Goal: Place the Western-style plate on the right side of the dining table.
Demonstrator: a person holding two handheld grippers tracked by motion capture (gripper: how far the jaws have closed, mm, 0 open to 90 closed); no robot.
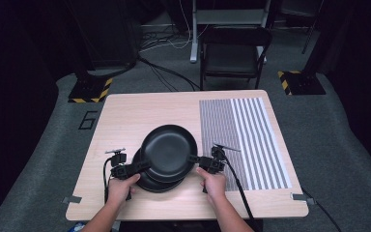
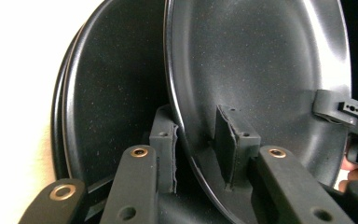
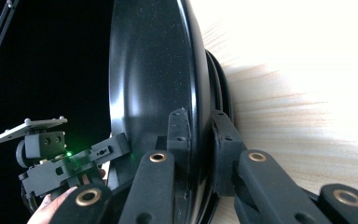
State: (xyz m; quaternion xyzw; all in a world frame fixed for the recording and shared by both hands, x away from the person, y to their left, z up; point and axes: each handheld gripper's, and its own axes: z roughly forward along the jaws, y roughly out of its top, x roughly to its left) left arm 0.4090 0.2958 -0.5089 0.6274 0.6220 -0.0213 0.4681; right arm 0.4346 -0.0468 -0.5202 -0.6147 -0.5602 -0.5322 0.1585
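A black plate (image 1: 169,150) is tilted above a stack of similar black plates (image 1: 157,186) on the wooden table (image 1: 135,108). My left gripper (image 1: 142,166) is shut on its left rim and my right gripper (image 1: 193,159) is shut on its right rim. In the left gripper view the jaws (image 2: 198,140) straddle the rim of the top plate (image 2: 261,70), with the lower plate (image 2: 116,93) behind and the right gripper (image 2: 340,109) on the far rim. In the right gripper view the pads (image 3: 198,135) clamp the plate (image 3: 149,70) edge-on, above the stack (image 3: 219,79); the left gripper (image 3: 116,144) is opposite.
A black-and-white striped mat (image 1: 244,140) covers the right part of the table, close to my right hand. A black folding chair (image 1: 234,53) stands behind the table. Two stand bases with yellow-black stripes (image 1: 89,90) (image 1: 299,82) sit on the floor at the back corners.
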